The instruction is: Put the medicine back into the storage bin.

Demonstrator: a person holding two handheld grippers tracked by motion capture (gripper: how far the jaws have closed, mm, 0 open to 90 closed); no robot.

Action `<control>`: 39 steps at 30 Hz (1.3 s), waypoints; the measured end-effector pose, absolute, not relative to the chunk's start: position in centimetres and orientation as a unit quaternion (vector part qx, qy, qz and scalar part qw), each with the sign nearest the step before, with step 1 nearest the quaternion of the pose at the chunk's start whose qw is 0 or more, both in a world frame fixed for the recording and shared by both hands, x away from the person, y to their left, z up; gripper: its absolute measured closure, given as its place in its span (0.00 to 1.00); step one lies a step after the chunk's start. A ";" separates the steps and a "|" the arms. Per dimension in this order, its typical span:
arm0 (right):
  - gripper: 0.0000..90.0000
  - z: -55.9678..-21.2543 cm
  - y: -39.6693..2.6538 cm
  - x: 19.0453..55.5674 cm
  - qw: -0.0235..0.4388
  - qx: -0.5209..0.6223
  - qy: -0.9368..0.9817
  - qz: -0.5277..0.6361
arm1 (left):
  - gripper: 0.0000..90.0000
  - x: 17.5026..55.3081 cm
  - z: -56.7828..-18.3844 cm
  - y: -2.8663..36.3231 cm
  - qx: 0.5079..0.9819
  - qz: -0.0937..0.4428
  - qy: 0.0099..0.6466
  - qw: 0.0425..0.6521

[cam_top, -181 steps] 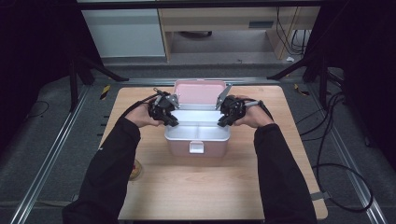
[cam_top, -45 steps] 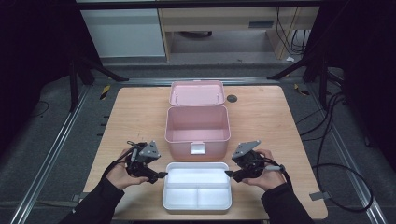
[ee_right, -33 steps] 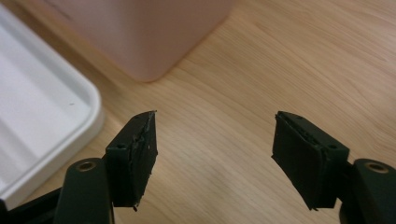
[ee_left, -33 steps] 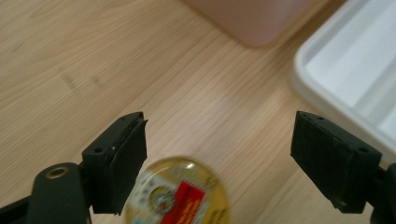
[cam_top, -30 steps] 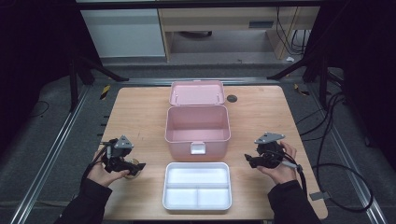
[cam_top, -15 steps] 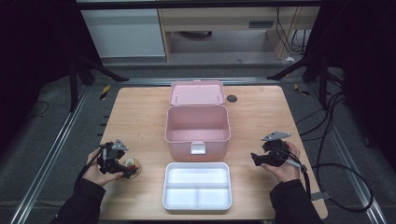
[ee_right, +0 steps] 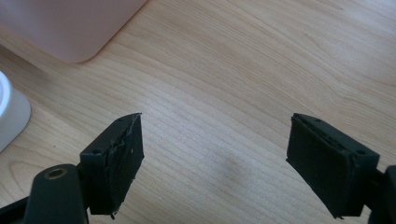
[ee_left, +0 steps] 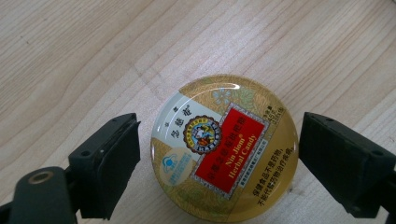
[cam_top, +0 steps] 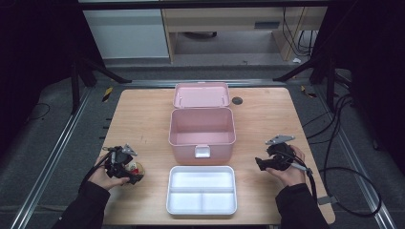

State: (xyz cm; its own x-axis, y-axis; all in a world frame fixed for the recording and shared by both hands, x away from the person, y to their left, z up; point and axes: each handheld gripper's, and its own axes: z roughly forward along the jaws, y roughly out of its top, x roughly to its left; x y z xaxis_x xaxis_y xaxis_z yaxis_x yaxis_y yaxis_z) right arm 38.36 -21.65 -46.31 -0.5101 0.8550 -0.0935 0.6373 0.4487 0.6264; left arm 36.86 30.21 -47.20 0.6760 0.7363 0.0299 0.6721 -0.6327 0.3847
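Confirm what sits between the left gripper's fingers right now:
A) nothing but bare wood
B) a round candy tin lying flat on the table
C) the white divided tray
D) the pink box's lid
B: in the left gripper view the round candy tin lies flat on the table, between the left gripper fingers, with a gap showing on each side.

Black long sleeves cover both forearms. Each hand carries a black tool: the left tool and the right tool have blocky black jaws with flat rubbery pads and small screw holes. A brass-ringed hole sits beside each left jaw. A grey three-cornered plate tops the right tool, and a black cable trails from it.
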 end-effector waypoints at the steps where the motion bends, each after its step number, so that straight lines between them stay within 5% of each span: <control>1: 0.21 -46.3 -21.6 38.3 0.202 0.452 0.827 0.266 | 0.15 36.9 -47.2 30.2 0.899 0.091 0.392 0.171; 21: 0.22 -46.5 -21.4 38.2 0.203 0.440 0.835 0.262 | 0.22 37.3 -47.9 29.2 0.912 0.089 0.380 0.128; 39: 0.22 -46.6 -21.7 38.2 0.204 0.445 0.832 0.261 | 0.22 36.9 -42.2 28.2 0.912 0.099 0.350 0.190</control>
